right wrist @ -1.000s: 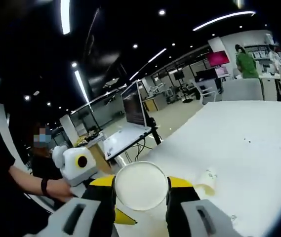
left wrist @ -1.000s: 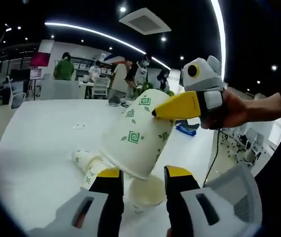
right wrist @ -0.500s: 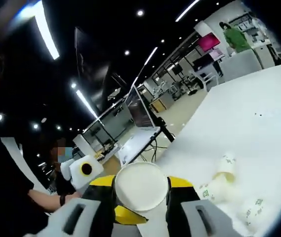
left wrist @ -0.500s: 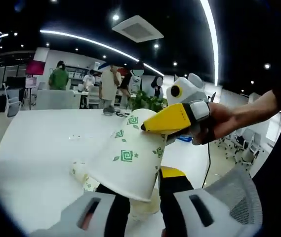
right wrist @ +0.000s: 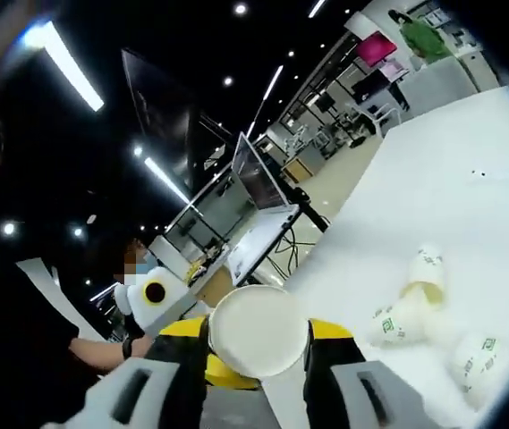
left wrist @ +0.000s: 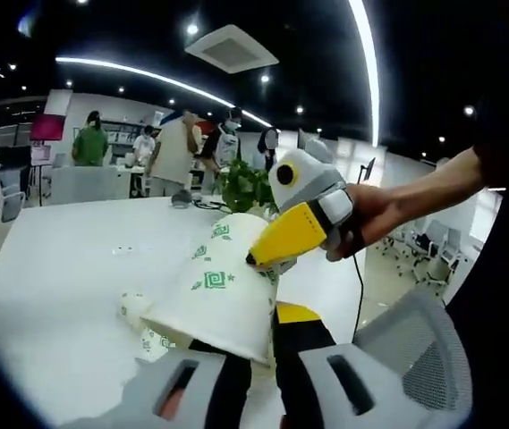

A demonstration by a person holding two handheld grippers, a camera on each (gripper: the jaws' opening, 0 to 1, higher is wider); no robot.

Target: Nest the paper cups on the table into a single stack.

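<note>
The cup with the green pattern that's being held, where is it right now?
In the left gripper view the paper cup is upside down at centre, above the white table, with the right gripper clamped on its base and the left gripper just below its rim.

A white paper cup [left wrist: 221,290] printed with green square-spiral and leaf motifs was held off the table, tilted, its wide mouth turned down toward the lower left of the left gripper view and its narrow base pointing up and away. In the right gripper view that same cup showed its plain white round base [right wrist: 258,331] facing the camera. Below and beyond it, on the white table, other cups of the same pattern lay on their sides: two nested cups [right wrist: 410,307] with the smaller end pointing away, and another cup [right wrist: 474,360] just beside them nearer the edge of the view.
</note>
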